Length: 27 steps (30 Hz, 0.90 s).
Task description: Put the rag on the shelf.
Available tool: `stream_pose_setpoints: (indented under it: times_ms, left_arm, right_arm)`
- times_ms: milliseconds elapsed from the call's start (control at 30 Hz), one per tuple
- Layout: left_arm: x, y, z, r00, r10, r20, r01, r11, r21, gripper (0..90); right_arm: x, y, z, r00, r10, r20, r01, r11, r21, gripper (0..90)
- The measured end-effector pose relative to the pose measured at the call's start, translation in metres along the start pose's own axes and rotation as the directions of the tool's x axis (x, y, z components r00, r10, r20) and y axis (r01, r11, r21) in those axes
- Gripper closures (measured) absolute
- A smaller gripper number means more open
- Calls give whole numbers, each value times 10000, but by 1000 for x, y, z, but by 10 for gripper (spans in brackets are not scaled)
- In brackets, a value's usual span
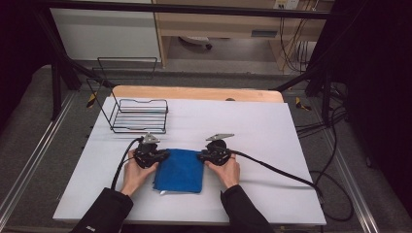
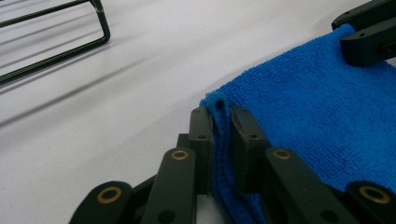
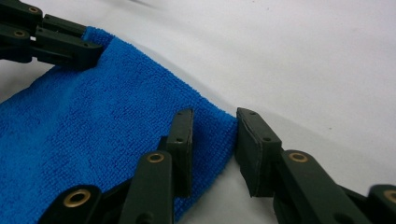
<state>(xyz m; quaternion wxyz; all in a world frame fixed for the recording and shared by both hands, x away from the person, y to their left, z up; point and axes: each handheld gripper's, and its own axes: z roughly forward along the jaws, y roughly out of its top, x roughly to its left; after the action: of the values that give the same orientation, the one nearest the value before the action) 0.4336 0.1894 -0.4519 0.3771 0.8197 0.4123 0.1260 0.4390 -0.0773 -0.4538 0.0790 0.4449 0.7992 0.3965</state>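
Note:
A folded blue cloth (image 1: 180,171) lies flat on the white table (image 1: 257,141), near its front. My left gripper (image 1: 162,155) is at the cloth's far left corner. In the left gripper view the jaws of that gripper (image 2: 220,114) are pressed together with a fold of the cloth (image 2: 327,116) pinched between them. My right gripper (image 1: 202,156) is at the far right corner. Its jaws (image 3: 214,119) stand apart, one on the cloth (image 3: 93,121) and one just off its edge, with the corner between them. A hand holds each gripper.
An empty black wire rack (image 1: 139,116) stands at the table's back left, beyond the left gripper, and its base bars (image 2: 56,51) show in the left gripper view. Cables (image 1: 277,170) trail from both grippers across the table. A wooden edge (image 1: 194,92) runs along the back.

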Motion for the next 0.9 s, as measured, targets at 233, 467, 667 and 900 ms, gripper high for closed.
stream_pose_setpoints:
  times_ms: [233, 467, 667, 900]
  left_arm:
    - [1, 0, 0, 9999, -50, 114, 51, 10000, -3, 796]
    - [5, 0, -2, 9979, -540, 360, 542, 9985, -61, 823]
    - [5, 1, -8, 9975, -595, 390, 605, 9978, -272, 828]
    - [1, 4, -25, 9981, -411, 455, 450, 9950, -893, 828]
  right_arm:
    - [-1, 2, 0, 9971, 692, -315, -682, 9971, 327, 824]
    - [-4, 5, -1, 9945, 886, -564, -860, 9952, 471, 853]
    - [-2, 9, -9, 9933, 880, -754, -868, 9961, 183, 856]
    - [4, 11, -25, 9928, 622, -1024, -658, 9973, -322, 857]
